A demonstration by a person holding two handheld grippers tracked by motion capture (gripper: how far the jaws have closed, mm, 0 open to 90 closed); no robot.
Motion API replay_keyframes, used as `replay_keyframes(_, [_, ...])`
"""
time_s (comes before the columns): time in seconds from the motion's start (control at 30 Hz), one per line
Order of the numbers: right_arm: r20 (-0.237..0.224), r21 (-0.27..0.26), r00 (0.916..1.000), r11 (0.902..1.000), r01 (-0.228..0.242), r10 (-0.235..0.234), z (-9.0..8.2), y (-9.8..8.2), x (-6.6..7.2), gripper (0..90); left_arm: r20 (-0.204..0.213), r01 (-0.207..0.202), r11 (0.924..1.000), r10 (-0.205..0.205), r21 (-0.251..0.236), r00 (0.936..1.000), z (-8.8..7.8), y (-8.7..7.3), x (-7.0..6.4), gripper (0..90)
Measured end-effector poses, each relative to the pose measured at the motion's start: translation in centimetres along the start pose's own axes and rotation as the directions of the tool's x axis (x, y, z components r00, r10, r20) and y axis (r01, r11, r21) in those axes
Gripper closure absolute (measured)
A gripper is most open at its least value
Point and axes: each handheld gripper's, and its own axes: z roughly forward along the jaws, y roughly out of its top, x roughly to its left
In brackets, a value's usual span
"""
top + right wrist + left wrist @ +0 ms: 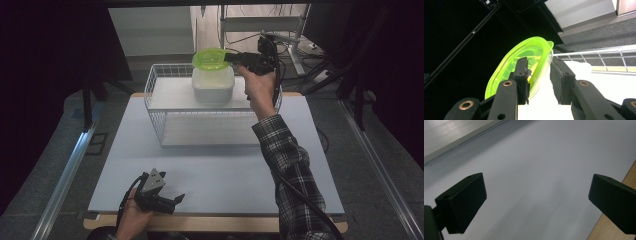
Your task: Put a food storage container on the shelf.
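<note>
Altogether: one green lid (210, 59), one white container (213, 85), one wire basket (165, 120).

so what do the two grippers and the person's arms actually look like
Both grippers are black with two blocky jaws. The left gripper carries a grey three-cornered plate on top and trails a black cable. The right gripper has copper-coloured rivets on its jaw links and a black cable too. The right arm wears a dark plaid sleeve with pale lines.

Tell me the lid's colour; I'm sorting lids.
Translucent neon yellow-green lid, best seen in the right gripper view.
</note>
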Motion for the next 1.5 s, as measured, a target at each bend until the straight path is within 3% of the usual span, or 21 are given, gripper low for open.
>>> replay_keyframes(0.27, [-0.006, 0.003, 0.9998, 0.9999, 0.017, -0.017, 0.0, 0.1, -0.2, 51.5, 0.001, -0.002, 1.0000, 0.002, 0.002, 1.0000, 0.0, 0.0, 0.0, 1.2])
replay_keyframes(0.5, [0.004, 0.013, 0.9981, 0.9981, 0.061, -0.061, -0.8, 0.2, -0.3, 35.7, 0.000, -0.006, 1.0000, 0.006, 0.006, 1.0000, 0.1, 0.0, 0.0, 1.2])
replay_keyframes(0.77, [-0.012, 0.024, 0.9924, 0.9921, 0.123, -0.123, -2.1, -0.7, -0.8, 26.1, 0.000, -0.007, 0.9999, 0.007, 0.008, 1.0000, 0.1, 0.0, -0.1, 1.2])
replay_keyframes(0.93, [0.001, 0.035, 0.9810, 0.9805, 0.194, -0.194, -3.1, -1.8, -1.0, 23.4, 0.000, -0.008, 0.9999, 0.008, 0.009, 1.0000, 0.2, 0.0, -0.1, 1.2])
replay_keyframes(1.2, [0.007, 0.036, 0.9631, 0.9626, 0.269, -0.269, -4.6, -3.8, -1.2, 19.9, 0.004, -0.006, 1.0000, 0.005, 0.007, 1.0000, 0.2, 0.0, -0.1, 1.2])
replay_keyframes(1.3, [0.014, 0.036, 0.9510, 0.9506, 0.308, -0.309, -5.1, -4.7, -1.4, 19.1, 0.006, -0.008, 1.0000, 0.008, 0.005, 1.0000, 0.2, 0.0, -0.1, 1.2])
replay_keyframes(1.5, [0.018, 0.043, 0.9367, 0.9363, 0.349, -0.350, -5.6, -6.4, -1.7, 16.7, 0.014, -0.012, 0.9997, 0.013, -0.021, 0.9998, 0.2, -0.1, 0.0, 3.1])
